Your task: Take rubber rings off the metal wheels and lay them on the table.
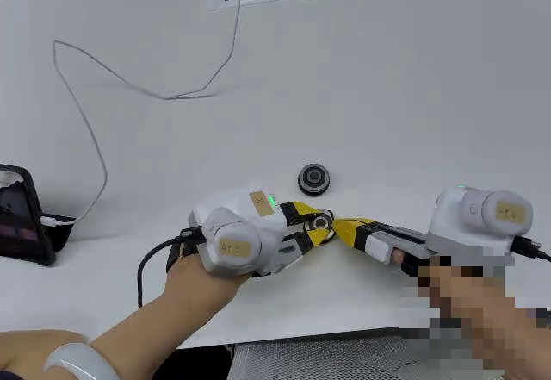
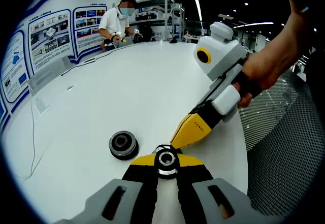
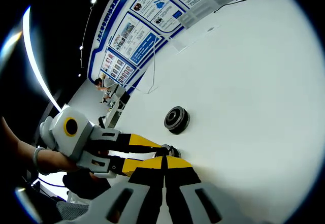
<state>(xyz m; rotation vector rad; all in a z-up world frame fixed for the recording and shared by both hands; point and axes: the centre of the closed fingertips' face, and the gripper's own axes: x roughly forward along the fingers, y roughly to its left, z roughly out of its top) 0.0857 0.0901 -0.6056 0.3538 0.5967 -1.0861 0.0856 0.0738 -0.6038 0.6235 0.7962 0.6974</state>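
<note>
The left hand-held gripper [image 2: 166, 158] is closed on a wheel [image 2: 166, 161]. I judge the wheel stiff and heavy for its size and the rubber on it soft and stretchy, best taken at the outer edge. The right hand-held gripper [image 3: 165, 159], jaws pressed together, touches this wheel from 3 o'clock in the head view. A second wheel [image 1: 314, 178], with its black ring [image 2: 111, 148] on, lies near on the counter [image 1: 413, 96] at 12 o'clock.
</note>
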